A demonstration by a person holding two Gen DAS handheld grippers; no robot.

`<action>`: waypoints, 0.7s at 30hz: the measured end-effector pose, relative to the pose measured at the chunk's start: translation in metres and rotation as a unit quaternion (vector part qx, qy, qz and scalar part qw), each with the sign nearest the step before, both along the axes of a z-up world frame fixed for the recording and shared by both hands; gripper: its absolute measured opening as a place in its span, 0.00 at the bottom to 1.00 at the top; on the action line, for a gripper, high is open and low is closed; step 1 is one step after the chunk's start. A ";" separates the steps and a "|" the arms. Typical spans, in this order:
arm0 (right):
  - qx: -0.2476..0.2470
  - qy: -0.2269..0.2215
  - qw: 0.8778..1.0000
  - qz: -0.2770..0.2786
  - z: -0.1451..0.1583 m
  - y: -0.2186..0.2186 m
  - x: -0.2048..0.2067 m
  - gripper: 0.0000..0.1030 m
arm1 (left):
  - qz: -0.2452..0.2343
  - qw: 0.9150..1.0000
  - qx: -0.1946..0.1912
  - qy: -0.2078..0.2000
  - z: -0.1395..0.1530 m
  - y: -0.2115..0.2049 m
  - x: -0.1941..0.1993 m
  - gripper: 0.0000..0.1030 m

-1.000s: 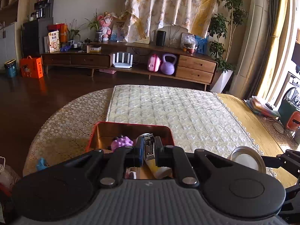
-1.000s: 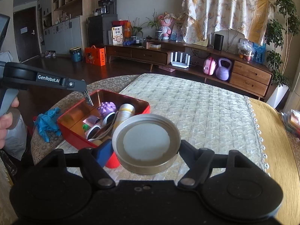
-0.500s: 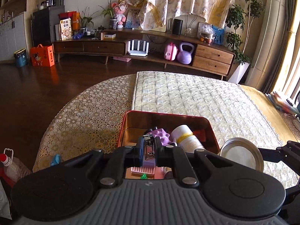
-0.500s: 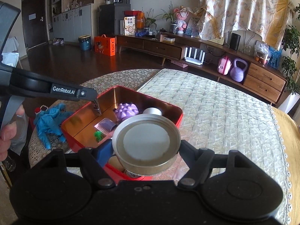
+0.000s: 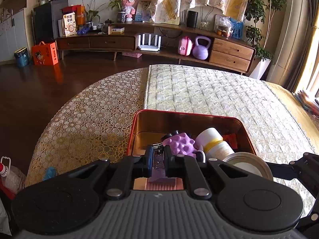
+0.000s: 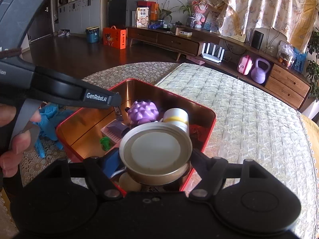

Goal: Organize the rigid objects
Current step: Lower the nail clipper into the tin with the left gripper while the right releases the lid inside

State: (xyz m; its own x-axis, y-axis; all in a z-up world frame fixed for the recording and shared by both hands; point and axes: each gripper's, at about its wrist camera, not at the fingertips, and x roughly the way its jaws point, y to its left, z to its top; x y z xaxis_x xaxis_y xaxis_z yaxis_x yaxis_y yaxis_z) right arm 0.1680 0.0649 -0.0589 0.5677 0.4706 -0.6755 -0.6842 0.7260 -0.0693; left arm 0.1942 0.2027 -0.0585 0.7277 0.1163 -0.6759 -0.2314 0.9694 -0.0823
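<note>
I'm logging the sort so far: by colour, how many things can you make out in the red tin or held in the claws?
Purple: 1 (spiky ball)
White and yellow: 1 (bottle)
Pink: 1 (ridged piece)
Green: 1 (small piece)
Silver: 2 (round lid in right claw, metal clipper in left claw)
Total: 6 clear; more lies half hidden by the lid.

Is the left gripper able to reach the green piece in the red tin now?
Probably not yet: the left gripper is shut on a nail clipper, so it must release that before taking the green piece.
</note>
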 end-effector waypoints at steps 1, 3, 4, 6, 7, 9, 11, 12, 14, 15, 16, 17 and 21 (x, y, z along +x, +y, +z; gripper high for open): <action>-0.001 0.004 1.000 0.000 -0.001 0.001 0.002 0.74 | 0.001 1.000 0.002 0.002 -0.002 0.000 0.002 0.11; -0.004 0.003 1.000 -0.001 -0.003 0.004 0.004 0.74 | 0.002 1.000 0.004 0.006 -0.005 -0.001 0.007 0.11; -0.007 -0.001 1.000 -0.001 -0.003 0.004 0.003 0.74 | 0.001 1.000 0.003 0.007 -0.007 -0.001 0.008 0.11; -0.009 -0.003 1.000 0.003 -0.003 0.006 0.002 0.74 | 0.001 1.000 0.003 0.012 -0.011 -0.002 0.011 0.11; -0.007 -0.002 1.000 0.003 -0.003 0.005 0.002 0.74 | 0.001 1.000 0.002 0.013 -0.012 -0.002 0.012 0.11; -0.004 0.001 1.000 0.002 -0.003 0.004 0.002 0.74 | 0.002 1.000 0.002 0.016 -0.015 -0.002 0.014 0.11; -0.001 0.002 1.000 0.001 -0.003 0.002 0.001 0.74 | 0.002 1.000 -0.001 0.021 -0.019 -0.002 0.015 0.11; -0.001 0.001 1.000 -0.001 -0.002 0.001 0.000 0.74 | 0.003 1.000 -0.002 0.023 -0.020 -0.003 0.016 0.11; 0.003 0.001 1.000 -0.002 -0.002 -0.001 -0.002 0.74 | 0.002 1.000 -0.006 0.028 -0.024 -0.003 0.016 0.11; 0.005 0.002 1.000 -0.002 -0.001 -0.002 -0.002 0.74 | 0.003 0.999 -0.007 0.031 -0.025 -0.003 0.016 0.11; 0.006 0.003 1.000 -0.002 -0.001 -0.003 -0.003 0.74 | 0.005 0.999 -0.009 0.034 -0.027 -0.003 0.016 0.11; 0.006 0.002 1.000 -0.002 0.000 -0.003 -0.004 0.74 | 0.007 0.999 -0.008 0.036 -0.029 -0.003 0.016 0.11; 0.010 -0.002 1.000 -0.004 0.003 -0.007 -0.007 0.78 | 0.007 0.999 -0.001 0.037 -0.029 -0.006 0.012 0.11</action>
